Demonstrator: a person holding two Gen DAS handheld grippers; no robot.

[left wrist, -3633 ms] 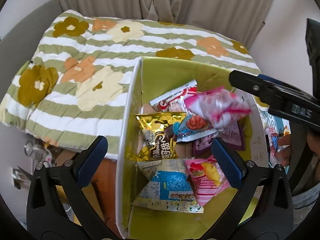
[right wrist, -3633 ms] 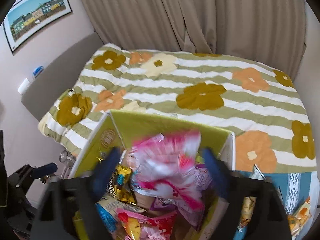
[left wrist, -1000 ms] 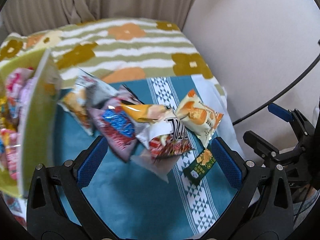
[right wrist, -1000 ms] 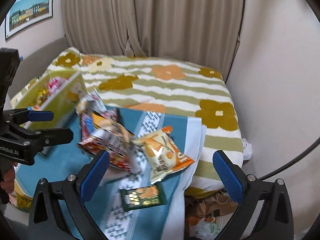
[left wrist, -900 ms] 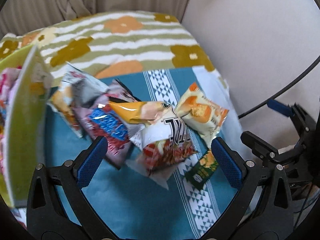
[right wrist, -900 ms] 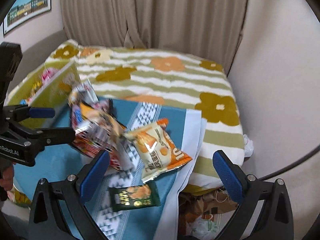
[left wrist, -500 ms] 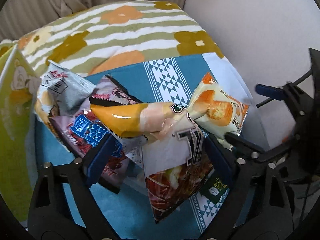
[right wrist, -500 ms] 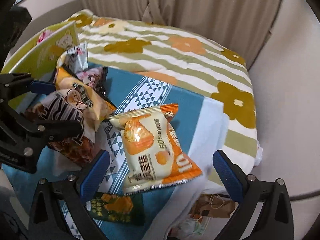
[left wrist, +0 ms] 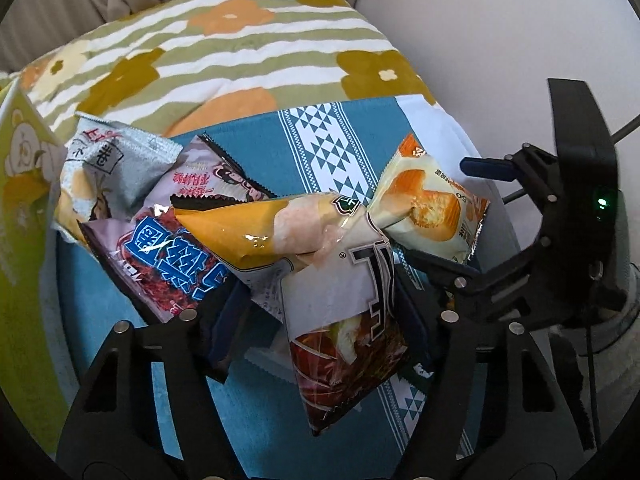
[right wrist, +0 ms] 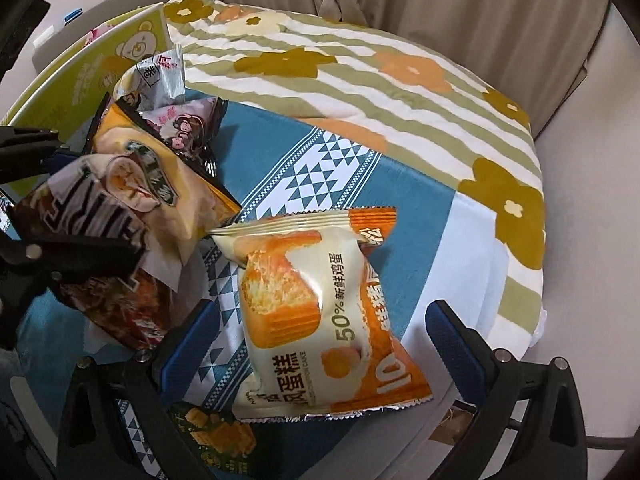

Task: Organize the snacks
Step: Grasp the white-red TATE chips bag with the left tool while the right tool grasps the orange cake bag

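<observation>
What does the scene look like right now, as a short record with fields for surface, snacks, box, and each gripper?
surface: teal patterned cloth over a green-striped floral quilt
snacks: orange-and-cream cake packet, yellow pouch, dark red-and-white bag, small green packet
box: lime-green carton with bear print, left of the pile
left gripper: closing around the dark red-and-white bag
right gripper: open, straddling the cake packet

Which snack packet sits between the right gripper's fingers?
The orange-and-cream cake packet with the sponge picture, between the open right gripper fingers. The dark red-brown packet is the left gripper's.
</observation>
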